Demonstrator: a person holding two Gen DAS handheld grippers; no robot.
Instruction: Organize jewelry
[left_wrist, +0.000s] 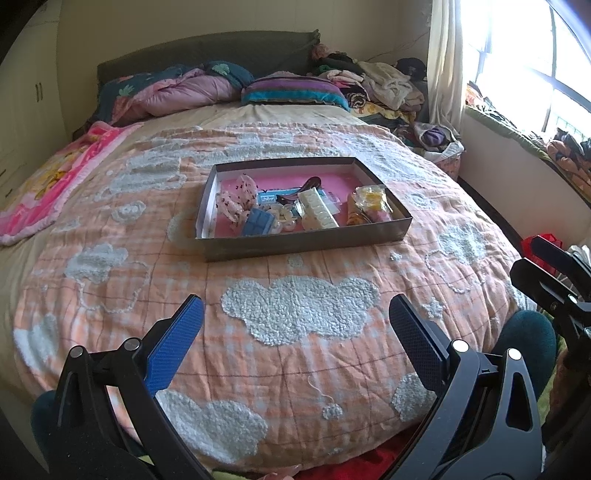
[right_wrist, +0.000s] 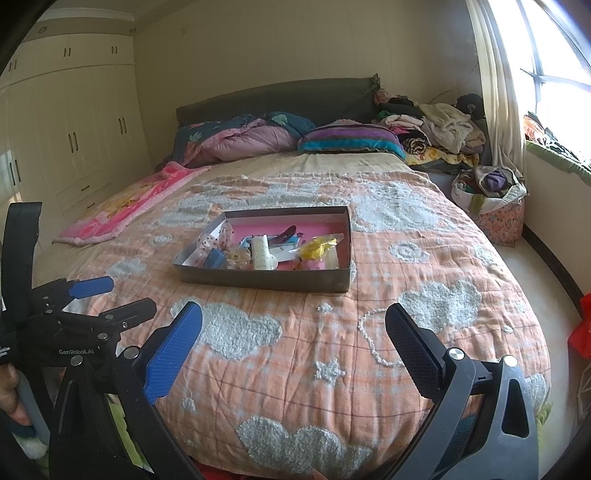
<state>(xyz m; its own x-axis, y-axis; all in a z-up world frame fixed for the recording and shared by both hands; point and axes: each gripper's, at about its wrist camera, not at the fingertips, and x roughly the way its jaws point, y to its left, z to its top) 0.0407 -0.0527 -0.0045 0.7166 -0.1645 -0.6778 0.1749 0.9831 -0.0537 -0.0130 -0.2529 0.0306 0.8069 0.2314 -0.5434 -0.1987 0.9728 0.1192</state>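
Sunlit from a window on the right, the bedroom is filled by a bed (left_wrist: 295, 350) under an orange checked quilt with fluffy white cloud patches. Near the quilt's middle sits a shallow grey box (left_wrist: 306, 242) with a pink floor, well ahead of both tools. Inside it lies a jumble of jewelry and small accessories — a blue block-shaped piece (left_wrist: 257, 222) toward the near left, a long white case (left_wrist: 317, 212) near the middle, a yellow packet (left_wrist: 369, 201) at the right end, and a spotted pouch (left_wrist: 240, 195) at the left.

The left gripper (left_wrist: 295, 325) hovers low over the quilt's near edge, fingers spread wide, nothing between them. The right gripper (right_wrist: 293, 328) hangs just beside it in the same way — jaws parted and empty. In the right wrist view a hand (right_wrist: 11, 398) shows at the far left edge.

Pillows (left_wrist: 295, 90) and a bunched duvet lie at the headboard, a heap of clothes (left_wrist: 380, 83) in the far right corner, and a pink blanket (left_wrist: 55, 177) along the bed's left side.
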